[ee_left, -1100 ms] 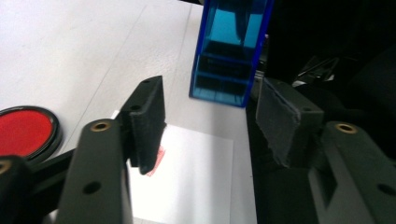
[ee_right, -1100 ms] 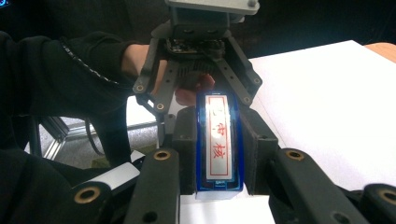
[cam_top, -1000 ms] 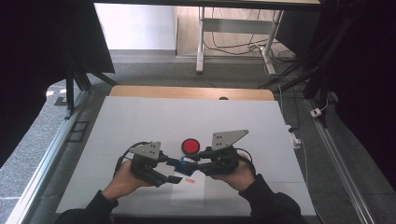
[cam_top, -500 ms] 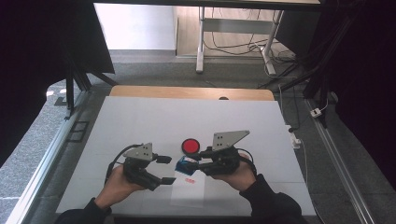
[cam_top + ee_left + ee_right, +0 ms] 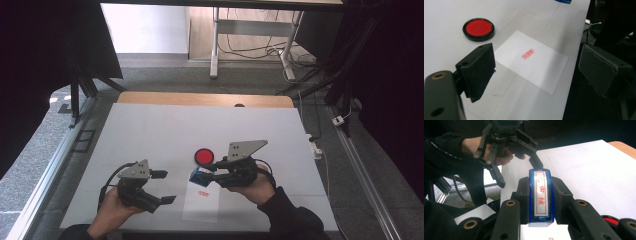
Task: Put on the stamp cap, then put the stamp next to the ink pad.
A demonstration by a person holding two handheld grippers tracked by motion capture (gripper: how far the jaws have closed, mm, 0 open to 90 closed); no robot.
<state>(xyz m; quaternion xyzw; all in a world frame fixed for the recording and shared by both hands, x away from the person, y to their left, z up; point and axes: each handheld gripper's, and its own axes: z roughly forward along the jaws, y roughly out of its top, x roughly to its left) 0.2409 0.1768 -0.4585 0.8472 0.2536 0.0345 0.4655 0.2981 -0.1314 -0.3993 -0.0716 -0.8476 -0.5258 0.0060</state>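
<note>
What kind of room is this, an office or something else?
Probably a lab or test room set up for recording, not an office: a white table ringed by black curtains, loose cables on the floor, and metal rails along its sides.

On the table [image 5: 150, 130], a sheet of paper [image 5: 202, 205] lay near the person's edge, between the two grippers. The left gripper [image 5: 161, 186] sat to the left of the sheet, apart from it. The right gripper [image 5: 206, 173] came in from the right, with the stamp [image 5: 198, 176] between its jaws over the sheet's far end. The ink pad [image 5: 203, 156] lay just behind the stamp, farther from the person. A stamped mark [image 5: 201, 192] lay on the sheet in front of the stamp.
</note>
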